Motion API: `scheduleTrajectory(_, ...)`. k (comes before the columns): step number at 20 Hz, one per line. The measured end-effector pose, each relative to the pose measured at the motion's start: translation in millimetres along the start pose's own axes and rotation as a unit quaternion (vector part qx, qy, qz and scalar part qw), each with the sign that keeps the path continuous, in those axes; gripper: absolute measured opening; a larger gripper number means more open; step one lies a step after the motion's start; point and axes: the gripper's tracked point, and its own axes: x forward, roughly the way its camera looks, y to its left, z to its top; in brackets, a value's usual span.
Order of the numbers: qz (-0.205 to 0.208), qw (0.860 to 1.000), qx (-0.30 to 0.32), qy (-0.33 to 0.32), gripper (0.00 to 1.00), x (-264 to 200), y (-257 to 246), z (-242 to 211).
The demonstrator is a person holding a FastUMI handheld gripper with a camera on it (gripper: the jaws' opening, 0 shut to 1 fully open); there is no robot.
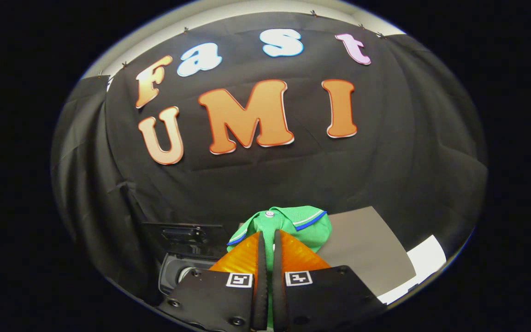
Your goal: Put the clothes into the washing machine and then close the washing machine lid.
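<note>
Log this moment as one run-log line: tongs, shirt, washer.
tongs: shut on green shirt, held up | washing machine: below left of tongs, shirt not yet in | lid: state unclear

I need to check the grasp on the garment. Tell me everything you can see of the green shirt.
The green shirt is knit-looking fabric with a white-and-blue striped collar and a small pale button. It is bunched up and lifted, pinched between the nearly closed fingers of the gripper, with green cloth showing in the slit between them. Its bulk bulges just beyond the fingertips.

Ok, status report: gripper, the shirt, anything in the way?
Gripper shut on green shirt, fabric pinched between both fingers. Shirt lifted, bunched just ahead of the fingers. Washing machine below, beside the fingers. Nothing in the way.
</note>
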Motion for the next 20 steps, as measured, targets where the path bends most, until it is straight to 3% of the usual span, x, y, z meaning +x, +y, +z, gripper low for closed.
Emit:
scheduleTrajectory(9, 0.104, 0.993, -0.014, -0.053, 0.12, -59.3, 136.2, 26.8)
scheduleTrajectory(16, 0.168, 0.986, -0.009, -0.011, 0.12, -39.3, 230.6, -25.6)
scheduleTrajectory(20, 0.19, 0.981, 0.013, 0.037, 0.12, 8.2, 266.6, -79.6)
